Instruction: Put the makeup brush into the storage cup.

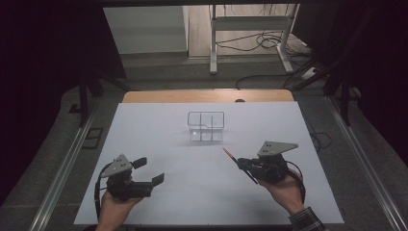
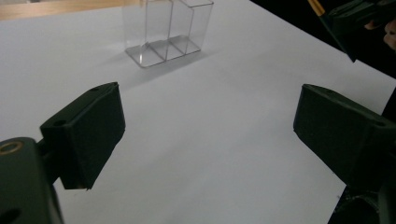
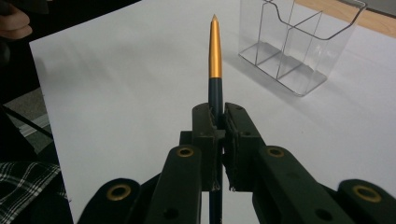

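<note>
A clear plastic organizer [image 1: 206,126] with several compartments stands upright in the middle of the white table [image 1: 159,139]. My right gripper [image 1: 243,164] at the right is shut on a pen [image 1: 229,155] with a dark barrel and a gold end that points up and left toward the organizer. In the right gripper view the pen [image 3: 215,51] rises straight from between the closed jaws of the right gripper [image 3: 219,116], with the organizer [image 3: 299,42] at upper right. My left gripper [image 1: 149,171] at the lower left is open with nothing in it [image 2: 205,135]. The organizer [image 2: 163,32] lies ahead of it.
A wooden table edge [image 1: 207,96] shows beyond the white surface. A white metal stand [image 1: 250,24] and loose cables [image 1: 262,43] sit on the floor behind the table. Metal rails [image 1: 62,168] run along both sides of the table.
</note>
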Demonstrator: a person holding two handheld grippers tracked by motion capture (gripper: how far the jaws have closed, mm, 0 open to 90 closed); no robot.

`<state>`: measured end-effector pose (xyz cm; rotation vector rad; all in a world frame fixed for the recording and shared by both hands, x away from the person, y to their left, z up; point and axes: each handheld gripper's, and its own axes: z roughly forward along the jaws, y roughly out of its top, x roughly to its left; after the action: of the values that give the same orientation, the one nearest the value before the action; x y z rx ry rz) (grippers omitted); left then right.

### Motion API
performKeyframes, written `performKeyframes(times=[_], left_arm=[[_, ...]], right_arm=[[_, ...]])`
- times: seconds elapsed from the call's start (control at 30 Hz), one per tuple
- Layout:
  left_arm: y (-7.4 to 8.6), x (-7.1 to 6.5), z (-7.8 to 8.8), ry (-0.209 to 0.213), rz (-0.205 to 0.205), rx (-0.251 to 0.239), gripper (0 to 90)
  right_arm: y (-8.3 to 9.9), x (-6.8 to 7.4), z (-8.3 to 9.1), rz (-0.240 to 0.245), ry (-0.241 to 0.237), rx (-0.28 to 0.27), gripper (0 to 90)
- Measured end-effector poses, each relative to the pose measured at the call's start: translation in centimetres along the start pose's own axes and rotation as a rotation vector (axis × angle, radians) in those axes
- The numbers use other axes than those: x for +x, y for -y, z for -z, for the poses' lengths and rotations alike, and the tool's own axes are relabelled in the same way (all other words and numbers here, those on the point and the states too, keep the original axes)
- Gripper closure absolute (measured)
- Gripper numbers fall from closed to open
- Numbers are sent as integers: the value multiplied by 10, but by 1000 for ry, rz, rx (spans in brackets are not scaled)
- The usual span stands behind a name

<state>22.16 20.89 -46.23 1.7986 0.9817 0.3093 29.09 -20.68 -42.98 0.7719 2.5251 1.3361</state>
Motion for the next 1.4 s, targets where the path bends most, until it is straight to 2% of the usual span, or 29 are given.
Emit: performKeyframes(times=[0.37, 0.47, 0.8, 1.13, 1.4], left_arm=[[-15, -10, -20, 55, -27, -9, 149], [-19, -12, -25, 73, -29, -9, 201], [-29, -16, -46, 171, 25, -26, 310], [-37, -22, -71, 242, 56, -15, 325], [-44, -27, -86, 309, 87, -15, 387]], right_arm=[[-2, 4, 0, 1, -5, -20, 831], [-2, 6, 0, -2, -11, -25, 831], [-5, 13, -6, 5, -27, -32, 832], [-5, 17, -12, 12, -34, -34, 831], [-7, 21, -16, 15, -36, -49, 832]])
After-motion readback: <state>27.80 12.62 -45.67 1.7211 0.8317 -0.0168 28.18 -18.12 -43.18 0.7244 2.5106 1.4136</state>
